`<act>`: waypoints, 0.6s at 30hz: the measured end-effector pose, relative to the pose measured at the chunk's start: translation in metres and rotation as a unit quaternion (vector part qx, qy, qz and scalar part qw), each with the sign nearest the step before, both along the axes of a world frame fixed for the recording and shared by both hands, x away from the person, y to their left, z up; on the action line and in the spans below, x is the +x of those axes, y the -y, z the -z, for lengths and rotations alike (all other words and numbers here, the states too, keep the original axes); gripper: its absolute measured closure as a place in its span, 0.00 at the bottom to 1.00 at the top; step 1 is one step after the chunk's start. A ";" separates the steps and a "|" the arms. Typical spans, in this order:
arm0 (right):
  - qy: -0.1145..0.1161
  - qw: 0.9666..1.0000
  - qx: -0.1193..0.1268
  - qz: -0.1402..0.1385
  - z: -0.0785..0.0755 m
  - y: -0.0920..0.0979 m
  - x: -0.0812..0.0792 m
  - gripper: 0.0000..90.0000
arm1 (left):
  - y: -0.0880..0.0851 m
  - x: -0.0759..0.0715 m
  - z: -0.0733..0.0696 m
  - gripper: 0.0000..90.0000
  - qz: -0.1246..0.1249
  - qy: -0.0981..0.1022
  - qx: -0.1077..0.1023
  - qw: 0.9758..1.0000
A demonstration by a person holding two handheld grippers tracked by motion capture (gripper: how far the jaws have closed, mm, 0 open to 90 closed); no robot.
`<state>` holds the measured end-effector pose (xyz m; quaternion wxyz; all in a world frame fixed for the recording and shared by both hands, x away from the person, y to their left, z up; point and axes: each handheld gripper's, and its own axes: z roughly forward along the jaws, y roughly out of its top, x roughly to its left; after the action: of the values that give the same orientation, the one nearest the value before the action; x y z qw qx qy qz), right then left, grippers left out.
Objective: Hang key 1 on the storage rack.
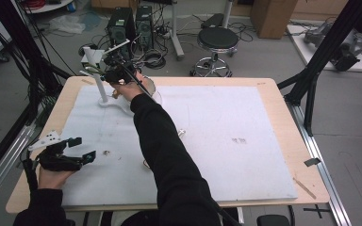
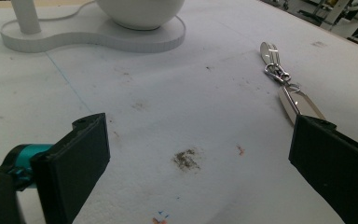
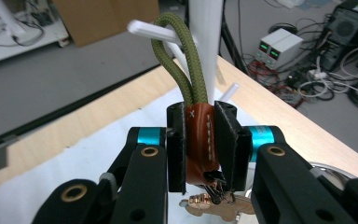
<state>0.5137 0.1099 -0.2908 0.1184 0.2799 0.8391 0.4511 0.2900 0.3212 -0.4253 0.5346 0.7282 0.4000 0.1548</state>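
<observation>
Reaching across the tabletop (image 1: 273, 108) in the high view, the right gripper (image 1: 107, 71) hung beside the upper pegs of a white peg stand (image 1: 98, 75) at the far left corner, while the left gripper (image 1: 78, 149) rested low at the near left with its jaws apart and nothing between them.

In the left gripper view, the two black jaws stood wide apart over the stained white mat (image 2: 177, 107). A metal key fob (image 2: 284, 88) lay ahead and to the right of them, just past the right jaw, and the stand's flat base (image 2: 98, 37) with a white bowl (image 2: 140, 11) on it sat farther ahead.

In the right gripper view, the right gripper (image 3: 207, 140) was clamped on the brown leather wrap (image 3: 200, 140) of a keychain. Its olive cord loop (image 3: 179, 56) rose straight ahead of the jaws, close to the stand's post (image 3: 207, 42) and a peg (image 3: 147, 30). Keys (image 3: 209, 205) hung below the jaws.
</observation>
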 end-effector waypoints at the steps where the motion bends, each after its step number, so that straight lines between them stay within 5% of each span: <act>1: 0.000 1.000 -0.002 0.003 0.001 0.000 0.001 0.84 | 0.000 0.000 0.000 0.06 -0.002 0.001 0.001 1.000; 7: -0.015 1.000 -0.002 0.004 0.005 0.001 0.005 0.83 | -0.001 0.000 0.000 0.06 -0.004 0.002 -0.001 1.000; 18: -0.037 0.999 -0.001 0.010 -0.001 0.031 0.002 0.42 | -0.001 -0.002 -0.001 0.06 -0.009 0.001 0.000 1.000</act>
<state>0.5156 0.0792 -0.2902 0.0917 0.3049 0.8405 0.4383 0.2884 0.3220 -0.4240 0.5331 0.7245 0.4063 0.1605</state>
